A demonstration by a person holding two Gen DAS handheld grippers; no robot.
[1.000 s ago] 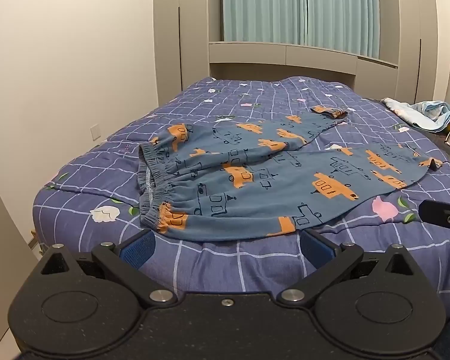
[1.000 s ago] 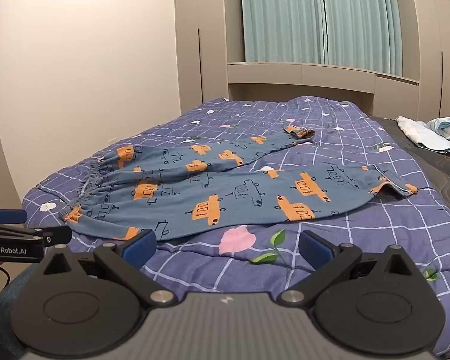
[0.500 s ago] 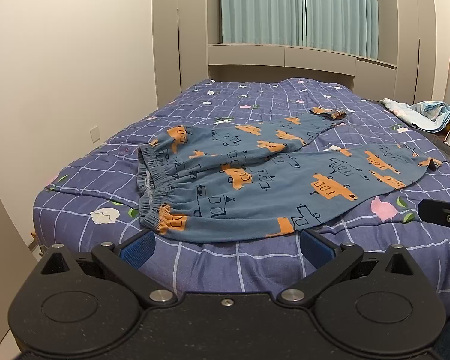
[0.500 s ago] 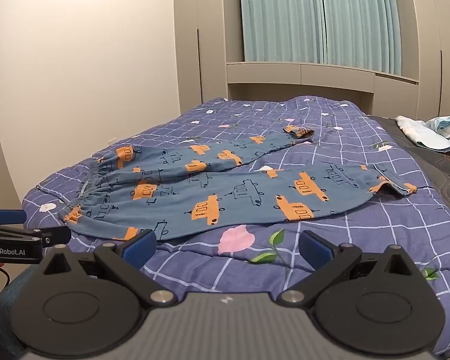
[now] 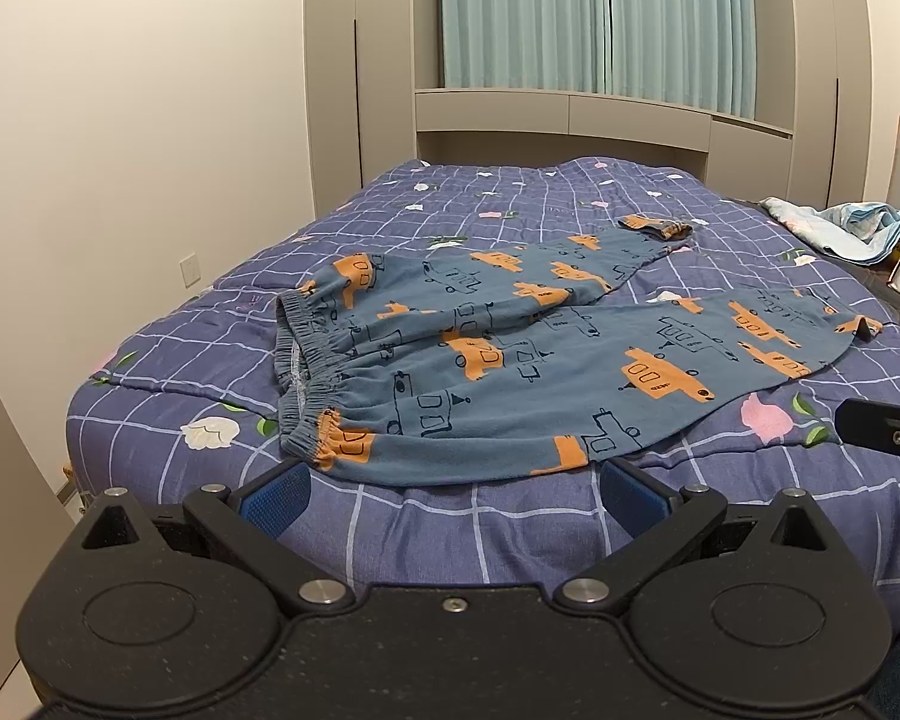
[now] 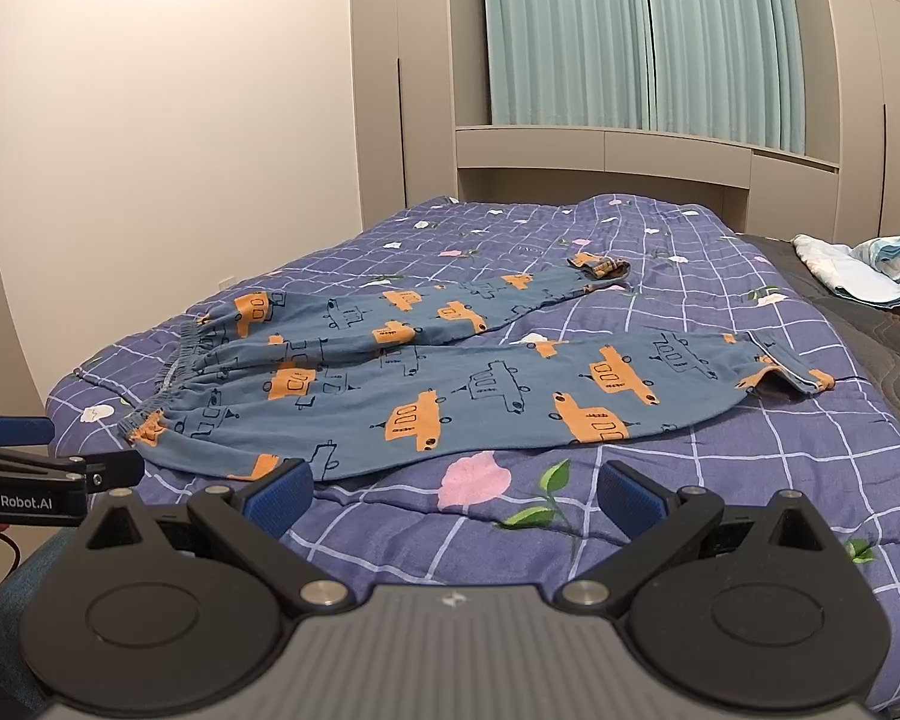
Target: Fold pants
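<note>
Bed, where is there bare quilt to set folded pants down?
Free quilt: the far stretch between the pants and the window cabinet, and the near strip before the gripper. Crowded: the middle, and the far right by the crumpled blanket.

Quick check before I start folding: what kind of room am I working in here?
Almost certainly a bedroom: the pants lie on a bed with a purple checked floral quilt, tall built-in wardrobes line the far wall, and teal curtains hang above a ledge.

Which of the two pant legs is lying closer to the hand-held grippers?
The near leg, stretched across the bedspread just beyond the open right hand-held gripper. The far leg angles off toward the curtains, its cuff flipped over.
</note>
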